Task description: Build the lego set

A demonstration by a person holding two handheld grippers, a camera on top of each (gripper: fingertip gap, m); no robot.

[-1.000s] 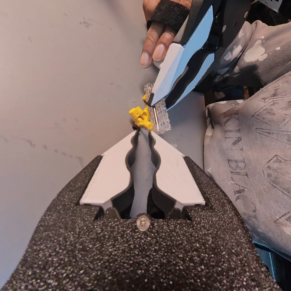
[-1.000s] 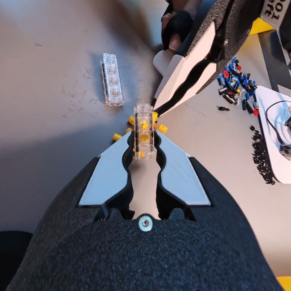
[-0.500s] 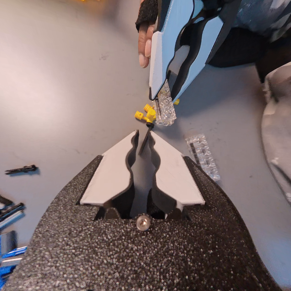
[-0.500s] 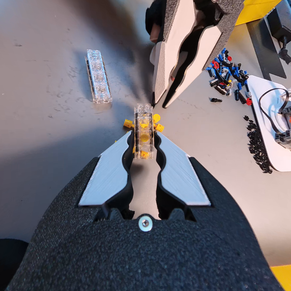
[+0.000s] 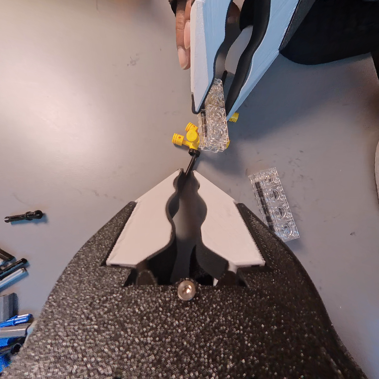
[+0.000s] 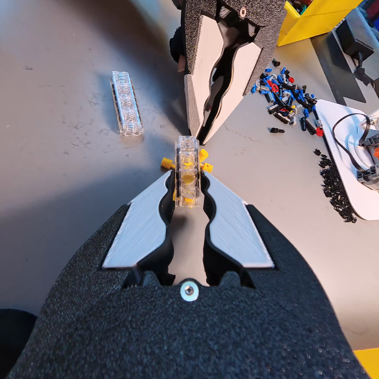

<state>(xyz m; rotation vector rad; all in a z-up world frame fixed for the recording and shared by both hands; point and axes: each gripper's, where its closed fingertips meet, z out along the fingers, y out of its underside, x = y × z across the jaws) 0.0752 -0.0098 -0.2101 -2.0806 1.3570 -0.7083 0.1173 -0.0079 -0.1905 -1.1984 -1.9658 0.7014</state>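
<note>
- Step in hand, as I judge it: fitting a black axle (image 5: 191, 165) into the yellow crank (image 5: 189, 139) that sits in the clear block (image 5: 215, 125) — the engine part of the lego set.
- The right gripper (image 6: 187, 174) is clamped on the clear block, holding it just above the table (image 5: 82, 102); yellow pistons stick out either side of it.
- The left gripper (image 5: 187, 171) pinches the axle at its very tips, jaws nearly closed; the axle's far end touches the crank's black end.
- Next move, I think: line the axle up with the crank's bore and push straight along it, the right gripper bracing the block. The axle is tilted in the grip, so it may slip or pivot.
- Counts: two clear blocks — one held, one spare block (image 6: 127, 102) lying well apart on the table.
- One axle held; one loose black pin (image 5: 24, 215) lies to the left.
- One heap of small blue, black, grey and red parts (image 6: 287, 96), too many to count; a strip of tiny black bits (image 6: 336, 184) beside a white board (image 6: 338, 127).
</note>
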